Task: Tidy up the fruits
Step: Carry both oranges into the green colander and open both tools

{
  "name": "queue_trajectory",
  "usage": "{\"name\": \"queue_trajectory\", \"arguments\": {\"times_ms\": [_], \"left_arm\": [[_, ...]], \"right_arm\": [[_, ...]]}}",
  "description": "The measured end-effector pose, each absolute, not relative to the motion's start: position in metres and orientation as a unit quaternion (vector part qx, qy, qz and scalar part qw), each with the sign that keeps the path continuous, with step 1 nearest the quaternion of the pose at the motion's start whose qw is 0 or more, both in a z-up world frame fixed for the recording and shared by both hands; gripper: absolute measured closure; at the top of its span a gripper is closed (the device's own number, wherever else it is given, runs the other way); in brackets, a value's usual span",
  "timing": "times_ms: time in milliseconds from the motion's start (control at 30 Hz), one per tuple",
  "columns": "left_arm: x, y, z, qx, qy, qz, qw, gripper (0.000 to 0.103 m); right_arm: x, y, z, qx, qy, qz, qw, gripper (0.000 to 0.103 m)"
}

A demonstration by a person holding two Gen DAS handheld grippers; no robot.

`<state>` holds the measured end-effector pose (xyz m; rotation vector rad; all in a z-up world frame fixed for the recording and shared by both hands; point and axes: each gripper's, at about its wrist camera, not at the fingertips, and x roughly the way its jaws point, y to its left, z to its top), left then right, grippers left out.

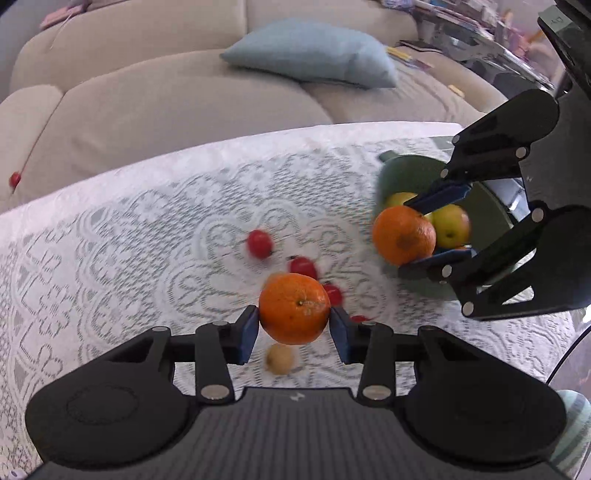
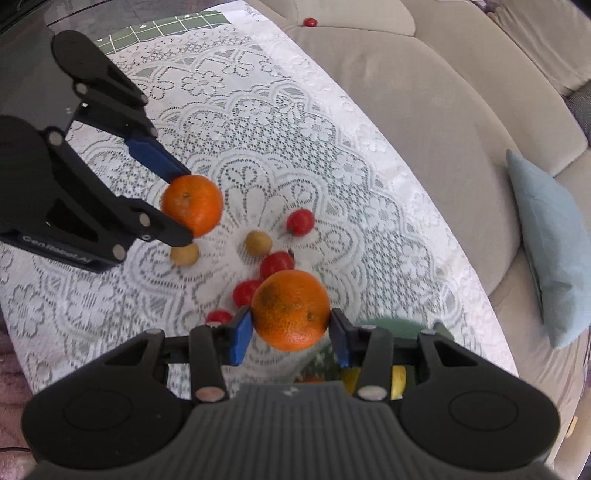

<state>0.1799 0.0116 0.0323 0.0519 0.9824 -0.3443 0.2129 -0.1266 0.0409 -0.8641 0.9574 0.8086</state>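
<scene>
Both hand-held grippers are loaded. The left hand-held gripper (image 1: 293, 326), at lower centre of the left wrist view, is clamped on an orange (image 1: 294, 308) between its blue pads, held clear above the lace-covered surface (image 1: 110, 236). The right hand-held gripper (image 2: 291, 330), at lower centre of the right wrist view, is clamped on a second orange (image 2: 290, 309); in the left wrist view this fruit sits at right of frame, at the near rim of the green bowl (image 1: 391, 173), which already contains yellow-green apples (image 1: 450, 225). Several small red fruits (image 2: 300, 222) and two pale brown fruits (image 2: 258, 242) lie loose on the surface at mid frame; one red fruit (image 2: 309, 22) rests on the sofa at the top of the right wrist view. Judged step: carrying both oranges to the bowl, the right one nearly there. The next move calls for bringing each orange over the bowl's opening, lowering it close to the apples, then parting the pads gently, since round fruit released high may roll out.
</scene>
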Motion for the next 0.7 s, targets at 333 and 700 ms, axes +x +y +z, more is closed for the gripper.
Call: {"name": "queue_trajectory", "arguments": {"times_ms": [333, 700], "left_arm": [[0.188, -0.07, 0.048, 0.068, 0.455, -0.225, 0.859, 0.056], [0.212, -0.145, 0.04, 0.106, 0.463, -0.261, 0.84, 0.056]], "right_arm": [[0.213, -0.208, 0.043, -0.356, 0.47, 0.308, 0.747, 0.061], [0.228, -0.261, 0.008, -0.277, 0.515, 0.288, 0.758, 0.061]]}}
